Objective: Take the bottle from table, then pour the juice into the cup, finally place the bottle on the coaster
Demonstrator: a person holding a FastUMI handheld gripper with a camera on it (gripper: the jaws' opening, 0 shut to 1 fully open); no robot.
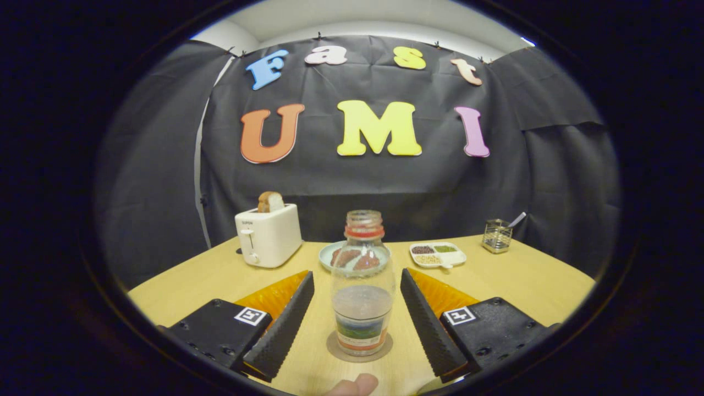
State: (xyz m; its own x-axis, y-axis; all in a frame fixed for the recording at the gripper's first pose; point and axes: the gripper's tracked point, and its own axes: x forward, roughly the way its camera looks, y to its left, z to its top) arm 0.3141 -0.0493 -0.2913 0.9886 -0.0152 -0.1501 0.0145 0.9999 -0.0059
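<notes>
A clear bottle [362, 286] with an open neck and a red ring stands upright on a round grey coaster [335, 348], right between the two fingers. It holds a little liquid in its lower part and bears a coloured label. My gripper [357, 283] is open: both fingers stand apart from the bottle's sides with gaps left and right. A fingertip of a person [356, 385] shows just below the coaster.
On the wooden table [522, 280] beyond the bottle: a white toaster [268, 235] with a bread slice at the back left, a blue plate [329, 254] with food behind the bottle, a white divided dish [437, 254] and a wire holder [497, 235] at the back right.
</notes>
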